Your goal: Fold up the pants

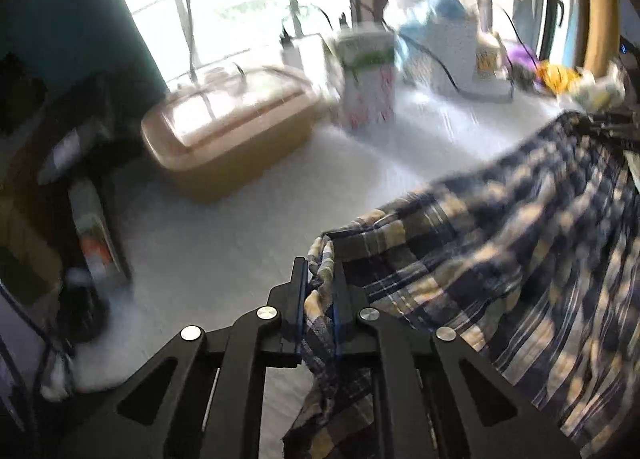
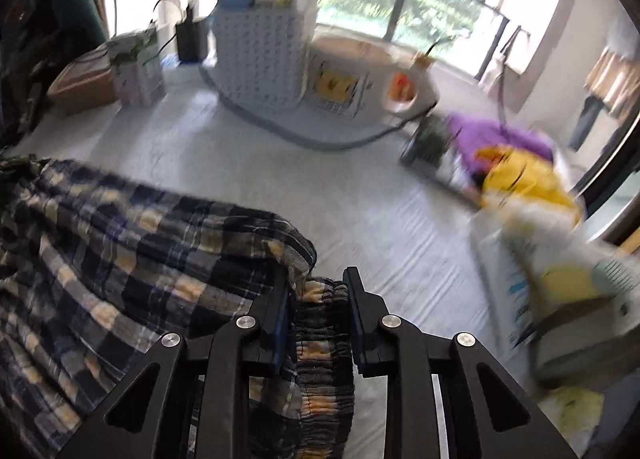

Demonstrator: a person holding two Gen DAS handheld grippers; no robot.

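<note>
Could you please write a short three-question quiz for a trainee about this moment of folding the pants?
1. True or false: the left gripper is shut on the navy-and-cream plaid cotton pants.
2. Which part do the right gripper fingers pinch: A) gathered elastic waistband, B) a pocket?
3. Fill in: the tan plastic lidded box stands on the ____ tablecloth.

Key: 1 true; 2 A; 3 white.

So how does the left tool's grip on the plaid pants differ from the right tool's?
The left tool pinches a thin, flat hem edge of the dark blue and yellow plaid pants; the right tool clamps the thick, gathered elastic waistband, standing wider. Both are shut on fabric.
</note>
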